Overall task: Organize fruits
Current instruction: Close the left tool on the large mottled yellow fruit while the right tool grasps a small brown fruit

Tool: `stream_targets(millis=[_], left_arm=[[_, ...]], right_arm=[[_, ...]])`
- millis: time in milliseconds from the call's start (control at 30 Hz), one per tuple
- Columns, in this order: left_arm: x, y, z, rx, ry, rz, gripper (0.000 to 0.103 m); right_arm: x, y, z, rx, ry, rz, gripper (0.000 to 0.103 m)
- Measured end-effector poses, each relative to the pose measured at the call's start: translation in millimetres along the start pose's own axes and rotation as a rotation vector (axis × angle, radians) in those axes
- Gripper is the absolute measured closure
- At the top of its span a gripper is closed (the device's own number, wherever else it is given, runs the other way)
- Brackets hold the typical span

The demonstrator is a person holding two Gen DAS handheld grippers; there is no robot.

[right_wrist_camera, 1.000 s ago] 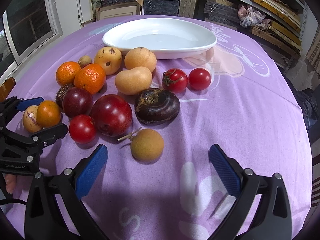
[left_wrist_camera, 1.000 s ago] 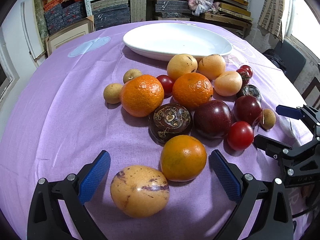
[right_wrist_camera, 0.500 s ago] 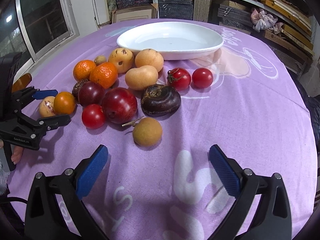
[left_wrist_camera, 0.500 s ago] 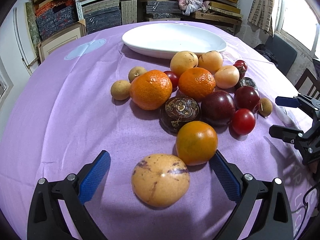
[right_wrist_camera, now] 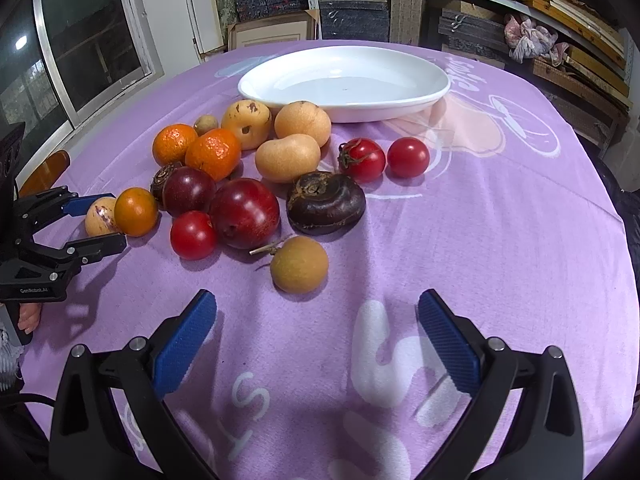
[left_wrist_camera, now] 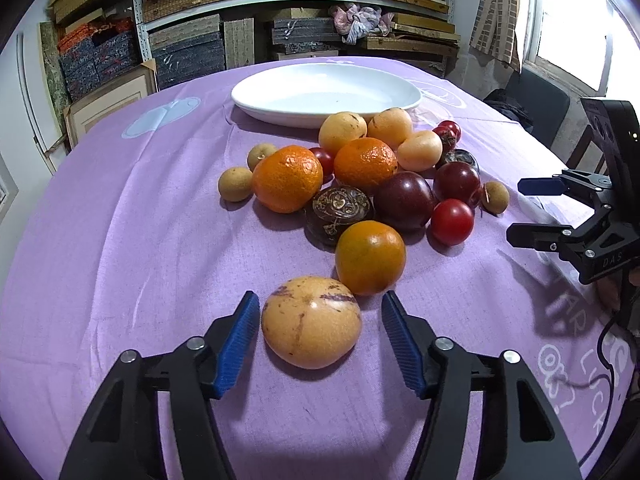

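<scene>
A speckled yellow fruit (left_wrist_camera: pixel 311 322) lies on the purple cloth between the blue pads of my left gripper (left_wrist_camera: pixel 319 299). The jaws are closing; the left pad is almost at the fruit's skin and a gap shows at the right pad. An orange (left_wrist_camera: pixel 370 256) sits just behind the fruit. The right wrist view shows the same gripper (right_wrist_camera: pixel 100 225) around that fruit (right_wrist_camera: pixel 98 219). My right gripper (right_wrist_camera: pixel 316 300) stands open over bare cloth, with a brown longan (right_wrist_camera: pixel 299 264) just ahead of its tips. The white oval plate (left_wrist_camera: pixel 320 118) lies beyond the pile, with nothing in it.
Mandarins (left_wrist_camera: pixel 287 178), dark plums (left_wrist_camera: pixel 404 200), tomatoes (left_wrist_camera: pixel 452 222), dark flat fruits (left_wrist_camera: pixel 338 212), pale yellow fruits and small longans crowd together before the plate. Shelves of stacked boxes (left_wrist_camera: pixel 240 0) stand behind the round table. A dark chair (left_wrist_camera: pixel 536 104) stands at the right.
My left gripper's jaws have come in from wide open to close beside the speckled yellow fruit, which now sits centred between the pads. The right gripper stays open and barely shifts.
</scene>
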State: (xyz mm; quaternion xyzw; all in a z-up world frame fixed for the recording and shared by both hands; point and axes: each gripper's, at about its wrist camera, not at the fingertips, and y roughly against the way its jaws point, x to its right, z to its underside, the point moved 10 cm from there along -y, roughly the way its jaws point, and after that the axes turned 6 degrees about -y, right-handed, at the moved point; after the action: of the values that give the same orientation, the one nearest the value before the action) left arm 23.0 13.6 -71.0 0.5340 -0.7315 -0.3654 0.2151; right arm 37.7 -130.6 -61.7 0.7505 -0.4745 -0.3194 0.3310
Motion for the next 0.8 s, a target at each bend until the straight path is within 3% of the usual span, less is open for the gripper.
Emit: stream_targets(millis=[167, 233, 267, 300, 633, 767, 800], left_arm=[[-6.0, 1.2, 2.9, -0.001, 0.049, 0.023, 0.056], [-6.7, 2.3, 4.1, 0.002, 0.060, 0.030, 0.056], [-6.3, 2.7, 4.4, 0.002, 0.060, 0.030, 0.056], [-6.7, 2.5, 4.8, 0.001, 0.060, 0.029, 0.056], [-9.6, 5.9, 5.7, 0.007, 0.083, 0.046, 0.056], [-10.4, 6.4, 4.7, 0.008, 0.087, 0.047, 0.056], [-10.5, 6.7, 4.7, 0.008, 0.089, 0.047, 0.056]], right_arm=[[-3.1, 3.9, -1.1, 0.017, 0.013, -0.007, 0.004], [-6.8, 5.8, -0.9, 0.025, 0.028, -0.016, 0.016], [-9.3, 6.1, 0.0, 0.022, 0.036, -0.022, 0.037], [-10.7, 4.2, 1.1, 0.011, 0.041, -0.025, 0.044], [-8.1, 5.4, -5.2, 0.028, 0.003, -0.044, 0.046], [-13.5, 9.2, -7.8, 0.054, 0.033, -0.029, 0.060], [-14.9, 7.7, -7.2, 0.046, 0.040, -0.030, 0.070]])
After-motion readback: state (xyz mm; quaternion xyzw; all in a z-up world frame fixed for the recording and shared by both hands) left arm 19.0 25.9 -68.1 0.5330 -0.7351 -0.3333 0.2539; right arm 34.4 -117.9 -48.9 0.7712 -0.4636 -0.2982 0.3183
